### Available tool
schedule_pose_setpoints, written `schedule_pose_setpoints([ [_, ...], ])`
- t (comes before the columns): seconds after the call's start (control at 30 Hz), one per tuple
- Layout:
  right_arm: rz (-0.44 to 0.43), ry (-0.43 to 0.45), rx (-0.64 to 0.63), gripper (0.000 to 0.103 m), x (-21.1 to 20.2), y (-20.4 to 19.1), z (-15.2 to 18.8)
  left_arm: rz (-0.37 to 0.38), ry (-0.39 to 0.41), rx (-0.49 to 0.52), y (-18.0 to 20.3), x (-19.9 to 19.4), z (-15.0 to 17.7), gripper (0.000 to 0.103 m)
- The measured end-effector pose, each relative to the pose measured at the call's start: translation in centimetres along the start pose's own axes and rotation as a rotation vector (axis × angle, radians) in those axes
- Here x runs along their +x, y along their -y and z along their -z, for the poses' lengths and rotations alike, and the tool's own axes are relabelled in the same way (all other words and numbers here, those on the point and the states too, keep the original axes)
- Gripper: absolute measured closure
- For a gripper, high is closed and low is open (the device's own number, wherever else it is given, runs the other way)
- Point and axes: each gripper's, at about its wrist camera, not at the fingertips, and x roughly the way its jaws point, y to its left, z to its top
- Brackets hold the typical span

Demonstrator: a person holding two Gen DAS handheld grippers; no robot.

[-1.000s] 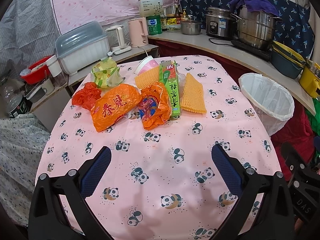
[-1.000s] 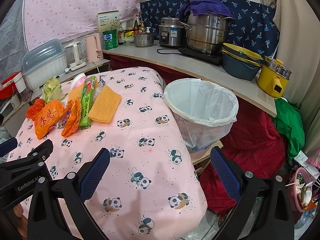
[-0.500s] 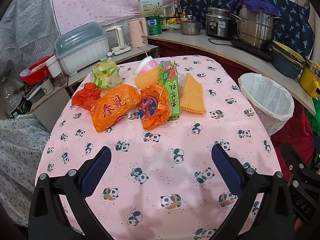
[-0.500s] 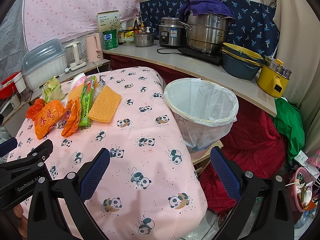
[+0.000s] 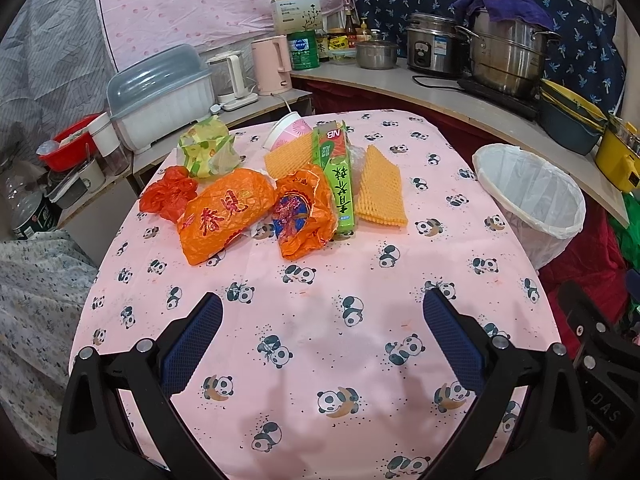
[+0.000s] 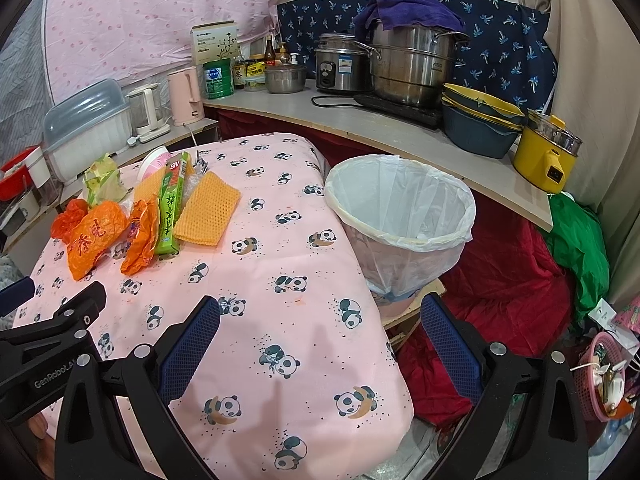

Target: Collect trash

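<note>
From the left wrist camera, nothing has shifted since a second ago: the left gripper [image 5: 322,344] hangs over the near part of the panda tablecloth [image 5: 320,360], fingers spread wide and holding nothing. The trash pile lies well beyond the fingertips: an orange printed bag [image 5: 224,212], a second orange wrapper [image 5: 304,212] touching the green tea carton [image 5: 338,184], a yellow foam net [image 5: 378,188] beside the carton, a red bag [image 5: 168,194] and a pink paper cup [image 5: 288,134] behind.

From the right wrist camera, also unchanged, the right gripper [image 6: 320,350] hovers released above the cloth's near edge. The white-lined trash bin [image 6: 400,216] stands just beside the cloth; I cannot make out anything inside the liner.
</note>
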Motion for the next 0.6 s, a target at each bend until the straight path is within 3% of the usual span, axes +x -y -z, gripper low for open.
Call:
schedule_pose_setpoints([
  [0.6, 0.01, -0.013, 0.012, 0.007, 1.3, 0.6, -0.6, 0.007, 0.0, 0.025, 0.7, 0.8, -0.3, 0.007],
])
